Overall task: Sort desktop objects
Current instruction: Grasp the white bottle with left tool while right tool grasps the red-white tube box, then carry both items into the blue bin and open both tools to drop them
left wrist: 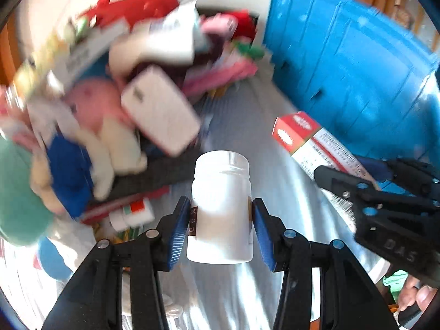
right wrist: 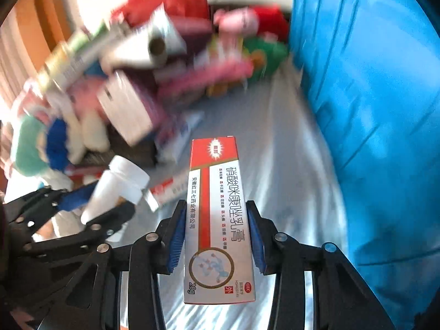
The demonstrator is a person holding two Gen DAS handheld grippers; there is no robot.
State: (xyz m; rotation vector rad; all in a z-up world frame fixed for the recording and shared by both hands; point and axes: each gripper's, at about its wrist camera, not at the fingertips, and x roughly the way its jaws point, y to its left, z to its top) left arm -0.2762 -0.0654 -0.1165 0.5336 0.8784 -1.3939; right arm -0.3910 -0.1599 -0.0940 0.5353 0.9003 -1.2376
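Note:
My left gripper (left wrist: pixel 221 231) is shut on a white plastic bottle (left wrist: pixel 221 206) with a ribbed cap, held upright above the light cloth. The bottle also shows in the right wrist view (right wrist: pixel 115 189), with the left gripper (right wrist: pixel 90 209) around it. My right gripper (right wrist: pixel 216 236) is shut on a red-and-white ointment box (right wrist: pixel 217 220) with Chinese print. In the left wrist view the same box (left wrist: pixel 316 145) sticks out of the right gripper (left wrist: pixel 349 187) at the right.
A blurred heap of toys, boxes, a white power bank (left wrist: pixel 162 110) and a red bag (left wrist: pixel 132 0) fills the left and back. A large blue plastic bin (left wrist: pixel 352 63) stands at the right. A light cloth (right wrist: pixel 288 165) covers the surface.

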